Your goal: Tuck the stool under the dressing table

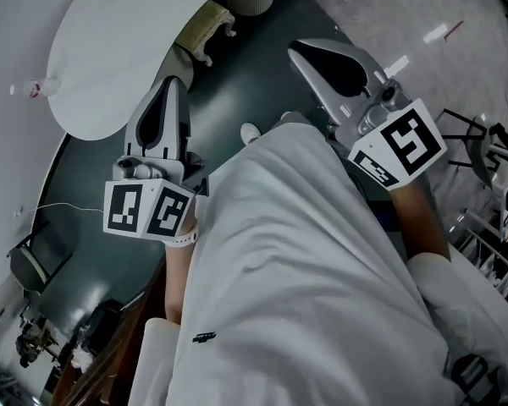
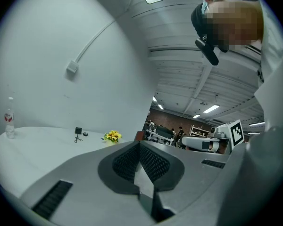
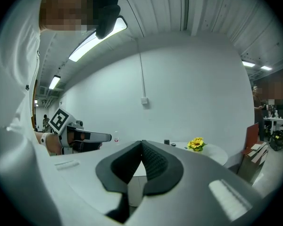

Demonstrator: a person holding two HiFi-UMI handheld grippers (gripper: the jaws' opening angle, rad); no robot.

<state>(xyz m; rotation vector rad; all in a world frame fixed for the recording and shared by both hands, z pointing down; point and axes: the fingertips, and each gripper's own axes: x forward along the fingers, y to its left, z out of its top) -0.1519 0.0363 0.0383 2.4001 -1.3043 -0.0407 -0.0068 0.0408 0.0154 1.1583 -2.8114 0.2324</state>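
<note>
My left claw [image 2: 140, 145] and right claw [image 3: 141, 144] are both pressed together, holding nothing; the cream stool [image 1: 208, 29] sits partly beneath the white dressing table [image 1: 110, 49] rim

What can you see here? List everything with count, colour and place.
table: one, white, upper left in the head view
stool: one, cream, at the table's edge
bottle: one, clear, red label, on the table
flowers: one bunch, yellow, on the table
tripod gadget: one, black, on the table near the flowers
floor: dark green, under the stool
shoe: one, white, on the floor
left gripper: one, grey, shut, empty
right gripper: one, grey, shut, empty
</note>
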